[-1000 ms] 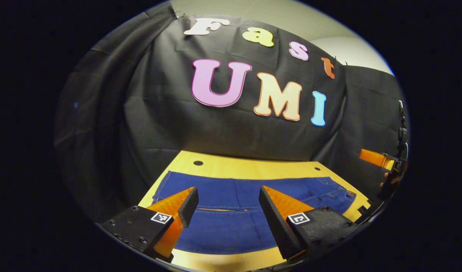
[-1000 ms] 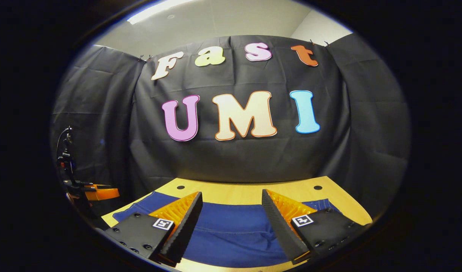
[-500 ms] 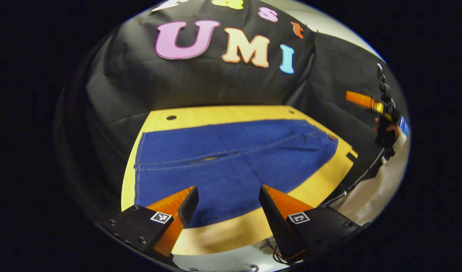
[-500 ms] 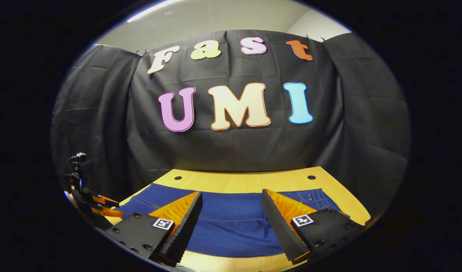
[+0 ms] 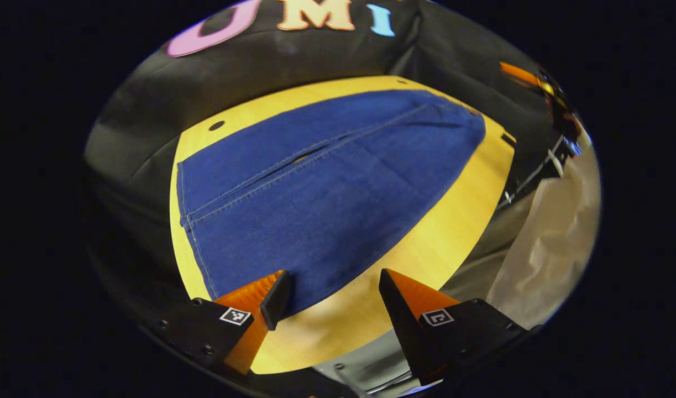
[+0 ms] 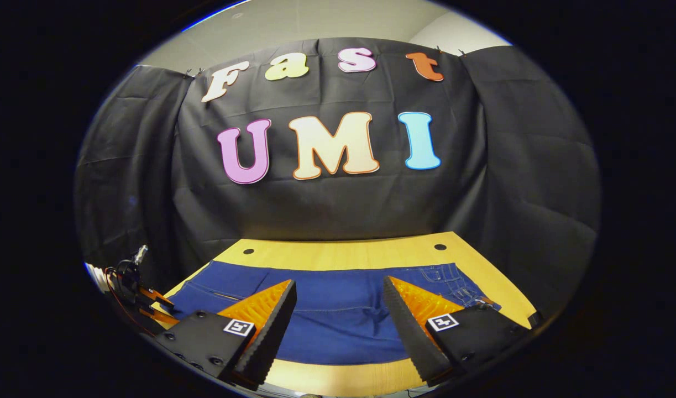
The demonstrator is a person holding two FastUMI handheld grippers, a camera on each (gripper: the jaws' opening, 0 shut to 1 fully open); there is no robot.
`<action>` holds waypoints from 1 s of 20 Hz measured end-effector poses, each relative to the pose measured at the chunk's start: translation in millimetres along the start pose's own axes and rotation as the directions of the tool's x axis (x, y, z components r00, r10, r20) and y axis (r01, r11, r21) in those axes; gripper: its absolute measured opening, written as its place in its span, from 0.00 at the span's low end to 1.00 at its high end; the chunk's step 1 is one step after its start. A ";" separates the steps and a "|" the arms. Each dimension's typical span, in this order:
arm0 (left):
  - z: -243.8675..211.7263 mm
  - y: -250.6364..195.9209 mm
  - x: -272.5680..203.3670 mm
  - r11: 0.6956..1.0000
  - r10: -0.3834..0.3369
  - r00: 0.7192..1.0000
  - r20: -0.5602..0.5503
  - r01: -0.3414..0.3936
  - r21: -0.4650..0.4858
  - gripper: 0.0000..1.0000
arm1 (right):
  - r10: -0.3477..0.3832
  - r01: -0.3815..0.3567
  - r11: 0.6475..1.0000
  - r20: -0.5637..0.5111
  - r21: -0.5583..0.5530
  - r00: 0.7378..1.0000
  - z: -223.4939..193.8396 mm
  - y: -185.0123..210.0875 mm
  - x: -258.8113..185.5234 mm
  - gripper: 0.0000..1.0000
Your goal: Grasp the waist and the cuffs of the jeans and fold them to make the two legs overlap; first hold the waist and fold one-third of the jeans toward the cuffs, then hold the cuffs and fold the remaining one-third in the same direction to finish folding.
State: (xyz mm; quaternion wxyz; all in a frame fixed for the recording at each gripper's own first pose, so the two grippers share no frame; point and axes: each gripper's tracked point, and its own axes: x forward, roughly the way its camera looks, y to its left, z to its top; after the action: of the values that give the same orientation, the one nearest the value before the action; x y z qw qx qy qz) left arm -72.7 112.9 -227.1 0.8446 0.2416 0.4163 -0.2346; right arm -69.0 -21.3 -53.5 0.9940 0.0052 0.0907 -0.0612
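Note:
The blue jeans [image 5: 315, 188] lie flat and spread out on the yellow table [image 5: 443, 232], both legs side by side, cuffs at the left, waist at the far right. My left gripper [image 5: 332, 276] hovers open above the near leg's edge toward the cuff end, nothing between its fingers. Farther off at the upper right, the right gripper [image 5: 523, 77] is blurred. In the right gripper view the jeans [image 6: 338, 315] stretch across the table [image 6: 343, 254], pocket stitching at the right. My right gripper [image 6: 340, 284] hangs open above them, holding nothing. The left gripper [image 6: 152, 304] appears small at the far left.
Round holes [image 6: 440, 247] mark the table's back corners. A person's pale sleeve [image 5: 542, 232] is beside the table's right edge. Black cloth walls close in the back and sides. Bare wood runs along the front edge [image 6: 338, 378].
The left gripper has tipped steeply downward and drawn back, now looking down on the jeans' near edge. The right gripper has eased back a little, showing more table. Both stay open.

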 end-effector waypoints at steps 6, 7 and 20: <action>-20.1 11.1 5.0 0.978 -0.028 0.983 -0.180 0.064 0.197 0.91 | -0.047 0.048 0.999 -0.010 0.026 0.999 -5.3 -15.1 -4.9 0.97; -21.4 13.9 6.1 0.978 -0.023 0.981 -0.195 0.063 0.201 0.90 | -0.056 0.057 0.998 -0.012 0.020 0.998 -5.8 -18.5 -5.7 0.98; -26.6 5.7 6.4 0.958 -0.062 0.940 -0.336 0.150 0.243 0.80 | -0.041 0.041 0.999 -0.048 0.003 0.998 -21.2 -17.4 -0.9 0.98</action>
State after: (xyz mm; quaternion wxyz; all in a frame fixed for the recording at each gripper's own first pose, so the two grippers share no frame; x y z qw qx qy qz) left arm -81.5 132.1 -245.4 0.7105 0.3645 0.5270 -0.2908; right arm -75.8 -38.0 -74.2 0.9901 0.0069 0.1143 -0.0815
